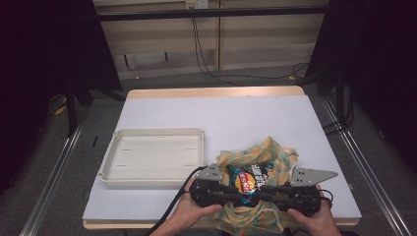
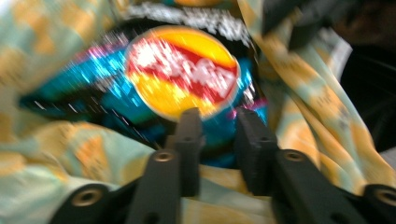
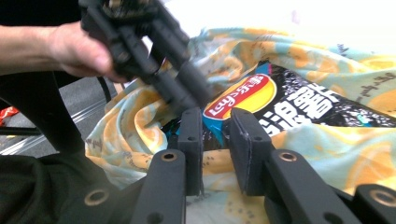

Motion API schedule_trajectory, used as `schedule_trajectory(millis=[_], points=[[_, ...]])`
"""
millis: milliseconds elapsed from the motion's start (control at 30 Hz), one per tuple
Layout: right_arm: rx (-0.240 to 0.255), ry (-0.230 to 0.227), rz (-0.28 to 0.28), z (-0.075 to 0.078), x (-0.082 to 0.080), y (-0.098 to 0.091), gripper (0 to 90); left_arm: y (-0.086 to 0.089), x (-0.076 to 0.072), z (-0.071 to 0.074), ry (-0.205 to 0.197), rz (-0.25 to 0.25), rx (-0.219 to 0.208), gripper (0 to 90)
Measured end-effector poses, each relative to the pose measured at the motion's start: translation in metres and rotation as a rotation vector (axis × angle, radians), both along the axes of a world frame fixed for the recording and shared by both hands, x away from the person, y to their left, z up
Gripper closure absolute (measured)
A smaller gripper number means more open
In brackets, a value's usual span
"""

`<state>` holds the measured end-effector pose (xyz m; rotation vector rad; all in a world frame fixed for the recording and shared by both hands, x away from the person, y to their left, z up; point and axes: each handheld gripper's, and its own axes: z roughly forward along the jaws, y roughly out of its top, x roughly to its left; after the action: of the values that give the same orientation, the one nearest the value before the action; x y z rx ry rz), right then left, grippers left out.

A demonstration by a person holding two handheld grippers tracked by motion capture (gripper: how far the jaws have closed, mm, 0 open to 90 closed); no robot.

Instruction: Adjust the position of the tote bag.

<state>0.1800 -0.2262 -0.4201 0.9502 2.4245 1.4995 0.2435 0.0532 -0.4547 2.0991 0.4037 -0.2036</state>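
Both tools, left tool and right tool, meet over the crisp bag lying in the patterned cloth bag. Each stands slightly parted, grasping nothing. A white tray sits nearby on the counter.

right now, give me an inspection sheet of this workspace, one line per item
surface: white table top on a wooden board, bare at the back
job's things: chip bag lying on the patterned cloth bag at the near edge
clutter: empty cream tray to the left of the cloth
grippers: left gripper and right gripper meet over the chip bag, jaws partly apart; left gripper view blurred, grip on the bag cannot be told
cables: black cable trails from the left gripper; more cables on the floor beyond the table
surroundings: dark curtains at both sides, pale wall panel behind
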Motion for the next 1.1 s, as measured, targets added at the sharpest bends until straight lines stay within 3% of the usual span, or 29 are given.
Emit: schedule_trajectory(millis=[67, 200, 267, 333, 433, 500, 567, 633, 667, 733, 900, 1033, 1100], points=[[0.0, -0.004, -0.002, 0.0, 0.0, -0.001, 74.7, 0.004, -0.006, -0.001, -0.017, -0.025, 0.021, 63.1], [0.001, 0.001, -0.01, 0.0, 0.001, 0.0, 74.7, 0.011, -0.014, -0.003, -0.023, -0.05, 0.054, 61.8], [0.0, -0.001, -0.013, 0.001, 0.002, 0.001, 74.7, 0.012, -0.013, -0.005, 0.004, -0.057, 0.038, 64.3], [0.001, -0.001, -0.012, 0.001, 0.002, 0.001, 73.9, 0.012, -0.013, -0.007, -0.007, -0.043, 0.063, 64.8], [0.001, -0.002, -0.01, 0.0, 0.003, 0.001, 73.6, 0.012, -0.013, -0.011, 0.035, -0.021, 0.054, 59.3], [0.0, -0.002, -0.01, 0.0, 0.003, 0.0, 73.4, 0.013, -0.014, -0.013, 0.049, -0.033, 0.069, 58.6], [0.003, 0.0, -0.012, 0.0, 0.002, -0.001, 72.5, 0.013, -0.015, -0.012, 0.035, -0.066, 0.086, 60.2], [0.002, -0.003, -0.008, 0.0, 0.002, -0.002, 71.8, 0.012, -0.015, -0.012, 0.043, -0.061, 0.063, 60.3], [0.0, -0.003, -0.009, 0.0, 0.002, -0.002, 71.5, 0.011, -0.017, -0.011, 0.053, -0.059, 0.068, 59.2], [0.001, -0.001, -0.01, 0.0, 0.002, -0.002, 71.1, 0.011, -0.02, -0.01, 0.035, -0.08, 0.077, 59.0], [0.0, -0.003, -0.009, 0.0, 0.002, -0.001, 70.3, 0.013, -0.025, -0.008, 0.06, -0.095, 0.046, 53.2], [0.0, -0.002, -0.008, 0.0, 0.003, 0.0, 69.5, 0.01, -0.034, -0.009, 0.056, -0.161, 0.079, 61.8], [-0.001, -0.002, -0.006, 0.0, 0.003, 0.001, 69.2, 0.007, -0.035, -0.01, 0.05, -0.16, 0.088, 75.8]])
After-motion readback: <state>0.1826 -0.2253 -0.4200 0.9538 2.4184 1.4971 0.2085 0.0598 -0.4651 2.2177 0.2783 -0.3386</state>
